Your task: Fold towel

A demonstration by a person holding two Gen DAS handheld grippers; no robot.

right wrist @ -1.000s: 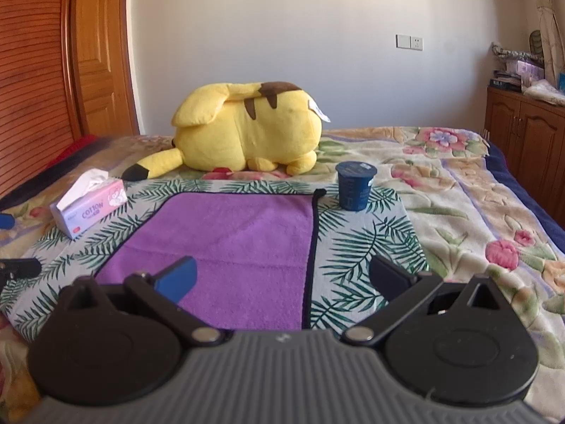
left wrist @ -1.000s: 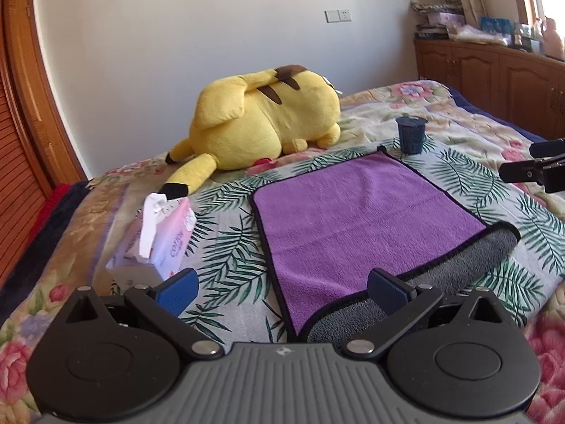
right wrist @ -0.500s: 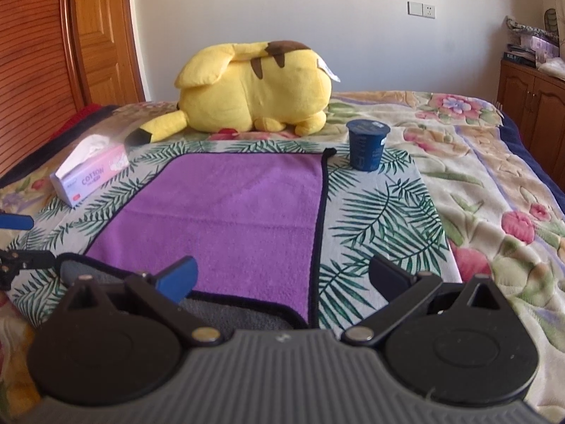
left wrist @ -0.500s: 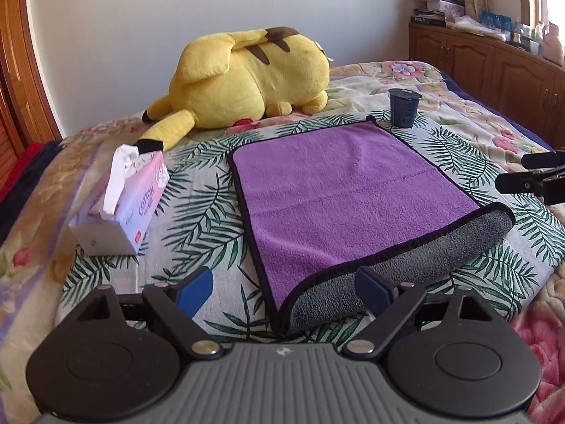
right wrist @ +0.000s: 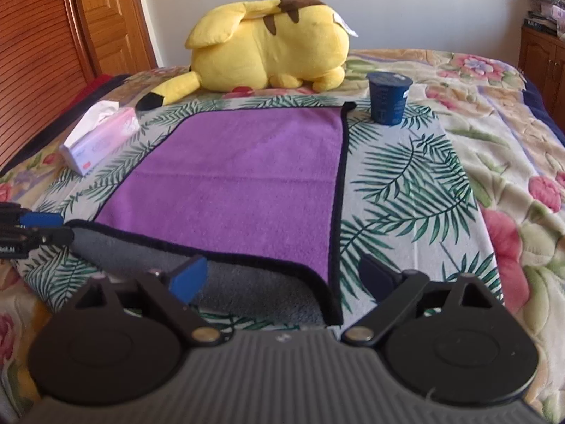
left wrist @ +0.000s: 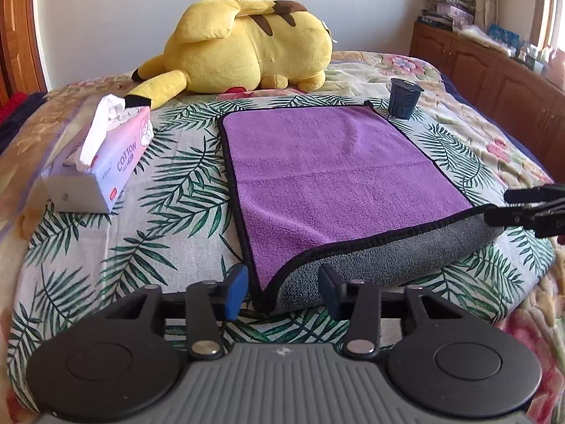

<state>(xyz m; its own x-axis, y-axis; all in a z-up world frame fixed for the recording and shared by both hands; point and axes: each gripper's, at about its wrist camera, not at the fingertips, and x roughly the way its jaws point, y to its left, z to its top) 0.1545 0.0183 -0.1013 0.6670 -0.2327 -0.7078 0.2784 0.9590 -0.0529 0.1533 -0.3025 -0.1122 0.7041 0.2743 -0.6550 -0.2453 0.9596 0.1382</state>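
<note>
My left hand-held gripper (left wrist: 282, 291) hung low at the near left corner of the purple microfibre towel with the black hem and grey underside (left wrist: 328, 180), its blue-padded fingers (left wrist: 235, 291) spread, one on either side of that corner and gripping nothing. My right hand-held gripper (right wrist: 280, 277) sat at the near right corner, its fingers spread wider, the left one (right wrist: 187, 277) over the grey fold and the right one over the palm-leaf print cloth (right wrist: 406, 190) just beside the hem. Each gripper showed at the edge of the other's view, level with the near fold.

The towel lay flat on that leaf-print cloth on the bed (right wrist: 501, 106), purple side up. Its long axis ran away from me toward the wall. The near end was rolled back on itself, so a grey band ran crosswise along the front edge. A small black loop stuck out at the far right corner (right wrist: 349, 105).

Just beyond that corner stood an upright dark blue plastic cup (right wrist: 387, 98) with its top covered; I could not tell what it held. To the left, well apart from the towel, lay a pink soft pack of tissues (left wrist: 102, 166) with a white tissue pulled up from its slot. A big yellow plush toy (left wrist: 243, 47) lay behind the towel's far edge.
</note>
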